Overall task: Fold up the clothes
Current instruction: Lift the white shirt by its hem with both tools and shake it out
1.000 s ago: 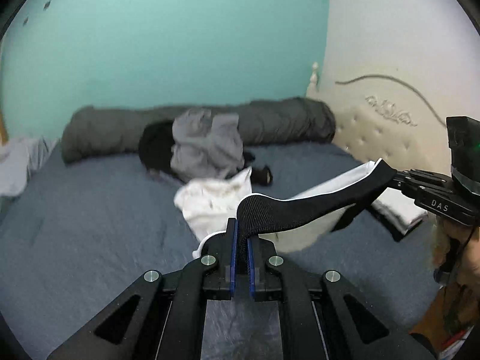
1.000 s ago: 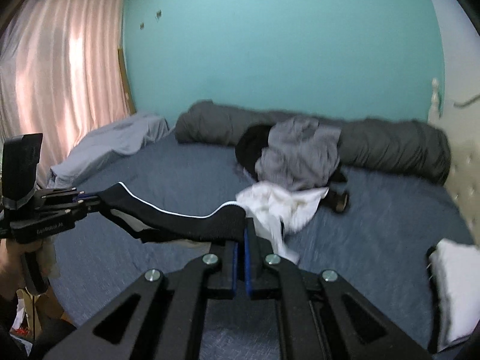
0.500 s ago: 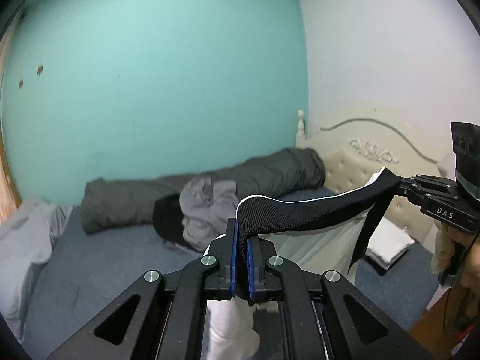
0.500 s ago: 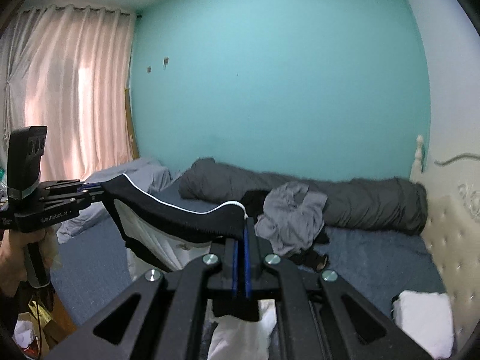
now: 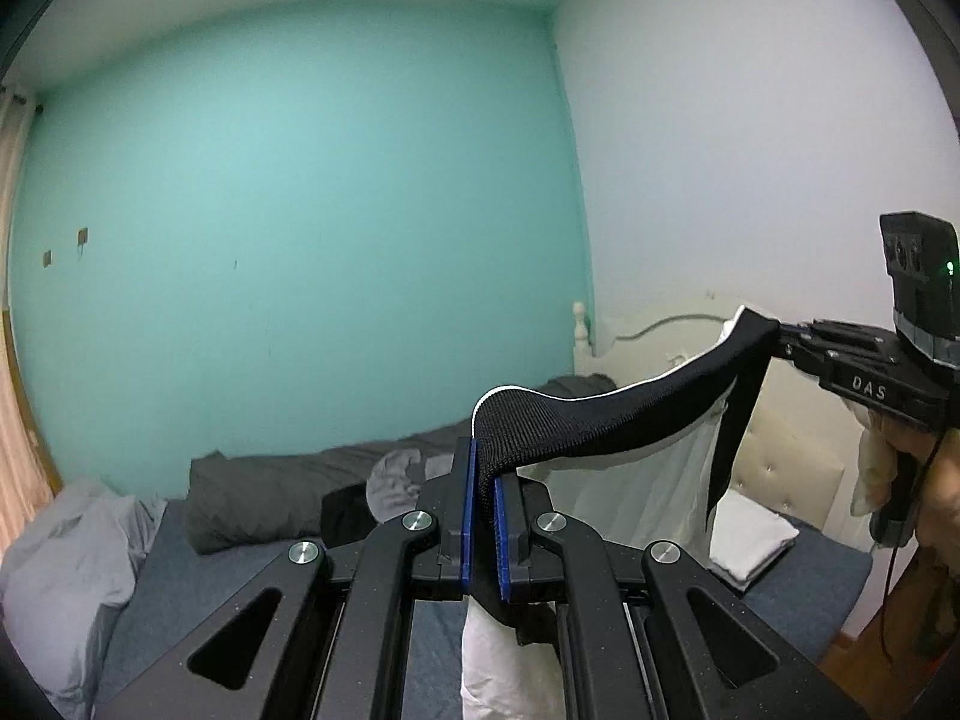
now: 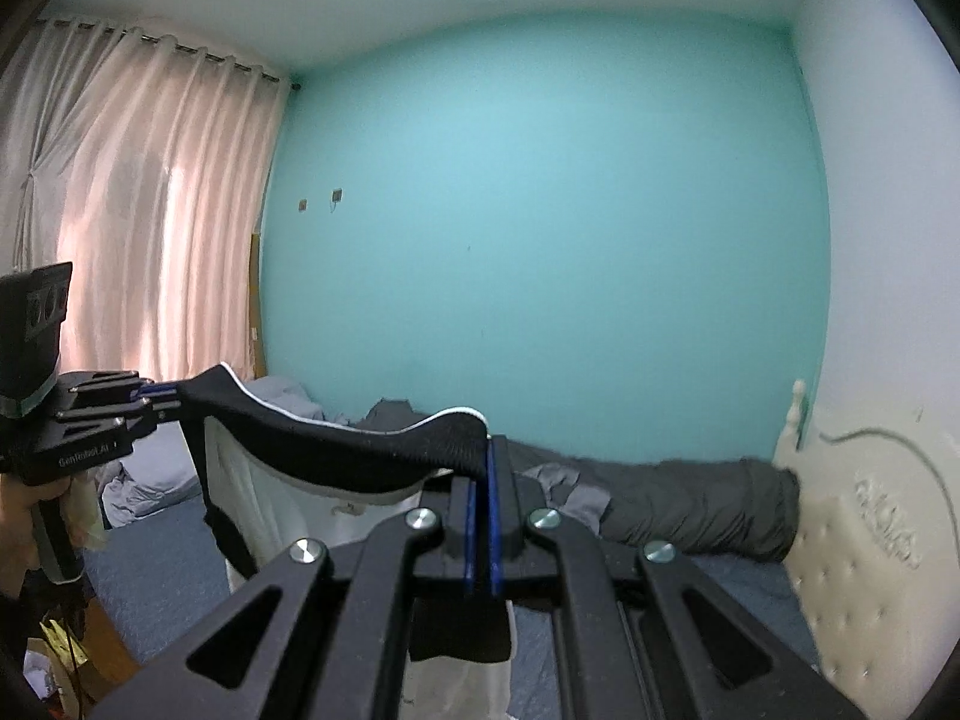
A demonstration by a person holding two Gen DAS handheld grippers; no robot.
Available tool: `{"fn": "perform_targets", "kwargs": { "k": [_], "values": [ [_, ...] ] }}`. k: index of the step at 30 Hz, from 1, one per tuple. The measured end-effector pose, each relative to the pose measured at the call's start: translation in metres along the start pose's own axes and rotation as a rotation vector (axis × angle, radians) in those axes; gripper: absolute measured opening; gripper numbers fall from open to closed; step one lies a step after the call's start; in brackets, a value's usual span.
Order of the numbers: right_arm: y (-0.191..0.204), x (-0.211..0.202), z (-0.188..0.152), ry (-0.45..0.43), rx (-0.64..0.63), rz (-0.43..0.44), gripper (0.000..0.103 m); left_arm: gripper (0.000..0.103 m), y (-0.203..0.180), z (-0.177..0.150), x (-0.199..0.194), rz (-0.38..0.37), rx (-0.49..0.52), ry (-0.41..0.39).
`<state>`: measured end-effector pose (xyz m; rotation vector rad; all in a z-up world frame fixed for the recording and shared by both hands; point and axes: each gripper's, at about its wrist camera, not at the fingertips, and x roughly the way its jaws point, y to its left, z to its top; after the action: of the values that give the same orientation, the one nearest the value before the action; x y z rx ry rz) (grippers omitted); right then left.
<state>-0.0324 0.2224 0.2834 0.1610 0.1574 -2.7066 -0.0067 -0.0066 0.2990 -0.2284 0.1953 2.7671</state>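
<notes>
A white garment (image 5: pixel 654 480) with a wide black ribbed waistband (image 5: pixel 630 414) hangs in the air above the bed. My left gripper (image 5: pixel 485 456) is shut on one end of the waistband. At the right of the left wrist view, my right gripper (image 5: pixel 786 339) pinches the other end. In the right wrist view the waistband (image 6: pixel 348 450) stretches from my right gripper (image 6: pixel 480 462) to my left gripper (image 6: pixel 162 396), which a hand holds. The white cloth (image 6: pixel 264 510) drapes down below the band; its lower part is hidden behind the gripper bodies.
The bed (image 5: pixel 198 552) has a blue sheet. A rolled dark grey duvet (image 5: pixel 270 486) lies along the teal wall, with a heap of grey and black clothes (image 5: pixel 402 474) on it. A folded white item (image 5: pixel 750 546) sits by the cream headboard (image 6: pixel 858 540). Pink curtains (image 6: pixel 150 210) hang left.
Both grippers have risen and tilted upward, lifting the garment off the bed. It now hangs from the stretched waistband, and the wall fills more of both views.
</notes>
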Motion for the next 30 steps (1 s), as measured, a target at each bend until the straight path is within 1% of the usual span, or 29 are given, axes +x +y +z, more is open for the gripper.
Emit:
{"fn": "perform_targets", "kwargs": {
  "k": [4, 8, 10, 15, 19, 22, 30],
  "values": [
    [0.006, -0.021, 0.016, -0.03, -0.017, -0.003, 0.003, 0.005, -0.009, 0.007, -0.023, -0.01, 0.015, -0.024],
    [0.009, -0.041, 0.015, -0.035, -0.025, 0.001, 0.003, 0.005, -0.016, 0.0, -0.037, -0.017, 0.029, -0.032],
    [0.009, -0.046, 0.011, -0.025, -0.027, 0.003, 0.003, 0.005, -0.021, -0.006, -0.041, -0.023, 0.033, -0.028],
    [0.011, -0.042, -0.004, 0.025, -0.019, -0.001, 0.003, 0.005, -0.026, -0.024, -0.035, -0.031, 0.033, 0.001],
    [0.01, -0.024, -0.022, 0.071, -0.002, -0.003, 0.003, 0.005, -0.03, -0.04, -0.026, -0.034, 0.024, 0.035],
    [0.01, 0.0, -0.039, 0.115, 0.009, -0.004, 0.003, 0.005, -0.03, -0.055, -0.013, -0.03, 0.018, 0.069],
    [0.002, 0.072, -0.082, 0.217, 0.039, 0.006, 0.003, 0.005, 0.006, -0.096, 0.066, -0.005, -0.042, 0.166]
  ]
}}
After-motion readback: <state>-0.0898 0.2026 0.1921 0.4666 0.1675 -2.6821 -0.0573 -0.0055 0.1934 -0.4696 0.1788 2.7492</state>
